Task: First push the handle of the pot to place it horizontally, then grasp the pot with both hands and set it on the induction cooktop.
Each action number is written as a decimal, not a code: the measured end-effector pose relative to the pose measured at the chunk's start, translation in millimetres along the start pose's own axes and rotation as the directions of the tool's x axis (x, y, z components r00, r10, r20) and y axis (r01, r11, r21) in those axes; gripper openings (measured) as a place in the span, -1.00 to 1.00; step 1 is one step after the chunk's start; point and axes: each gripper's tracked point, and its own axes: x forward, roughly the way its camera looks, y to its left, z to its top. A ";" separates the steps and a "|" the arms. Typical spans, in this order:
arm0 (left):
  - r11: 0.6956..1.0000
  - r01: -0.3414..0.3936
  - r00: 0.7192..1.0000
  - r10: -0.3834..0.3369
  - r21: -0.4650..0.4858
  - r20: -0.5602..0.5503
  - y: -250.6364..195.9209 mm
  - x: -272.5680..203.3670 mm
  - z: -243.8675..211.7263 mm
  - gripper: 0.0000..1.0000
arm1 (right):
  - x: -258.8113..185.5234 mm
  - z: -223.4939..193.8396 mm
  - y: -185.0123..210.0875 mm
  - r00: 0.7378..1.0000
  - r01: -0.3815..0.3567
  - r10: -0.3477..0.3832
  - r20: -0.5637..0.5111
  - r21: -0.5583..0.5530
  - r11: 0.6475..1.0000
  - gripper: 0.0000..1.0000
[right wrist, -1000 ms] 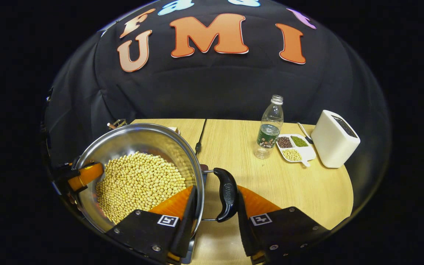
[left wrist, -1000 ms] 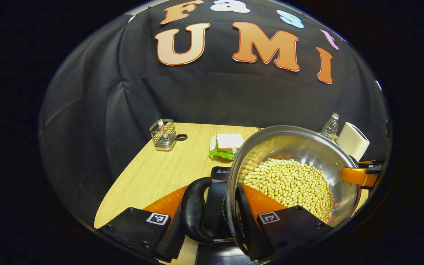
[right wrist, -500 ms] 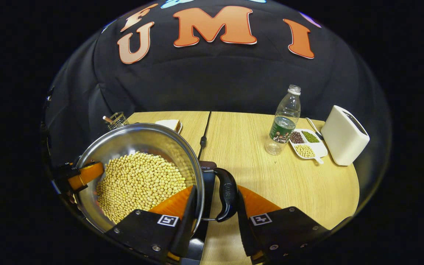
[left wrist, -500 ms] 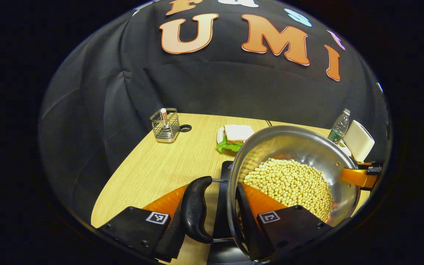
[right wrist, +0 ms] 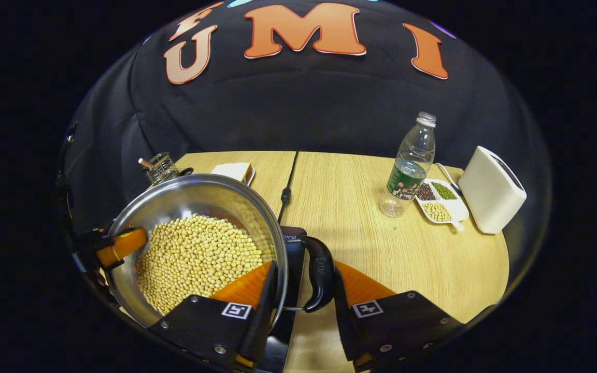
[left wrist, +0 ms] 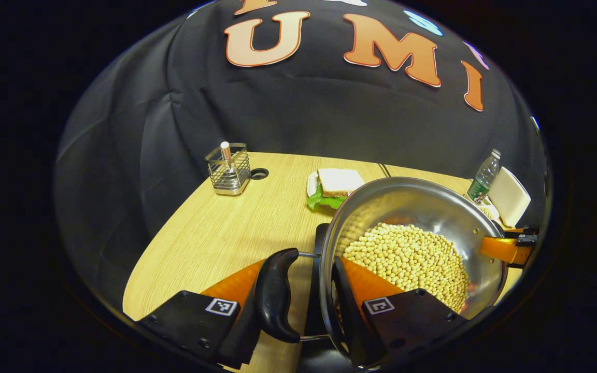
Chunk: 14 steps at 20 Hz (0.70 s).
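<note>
A steel pot (left wrist: pixel 412 184) full of soybeans (left wrist: pixel 407 254) hangs between both grippers. My left gripper (left wrist: pixel 298 303) is shut on the pot's black left handle (left wrist: pixel 275 295), one finger outside the handle and the other inside the rim. In the right gripper view the pot (right wrist: pixel 195 182) sits at the lower left, and my right gripper (right wrist: pixel 303 295) is shut on its black right handle (right wrist: pixel 321 272) in the same way. The black induction cooktop (left wrist: pixel 320 243) lies right under the pot, and its corner (right wrist: pixel 293 239) peeks out beside the rim. I cannot tell if the pot touches it.
A wire basket (left wrist: pixel 228 168) and a sandwich on a plate (left wrist: pixel 336 184) stand at the back left. A water bottle (right wrist: pixel 410 166), a divided dish of beans (right wrist: pixel 441 203) and a white box-like appliance (right wrist: pixel 493 189) stand at the back right. A black cable (right wrist: pixel 285 186) runs across the wooden table (right wrist: pixel 360 228).
Both grippers have carried the pot forward, still shut on its handles. More of the cooktop's corner shows beside the pot in the right gripper view. The things at the back look nearer.
</note>
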 end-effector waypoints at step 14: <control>0.994 -0.105 0.951 0.094 0.023 0.293 -21.1 -79.1 97.9 0.88 | -132.5 93.6 -56.8 0.917 0.018 -0.026 0.399 0.022 1.000 0.68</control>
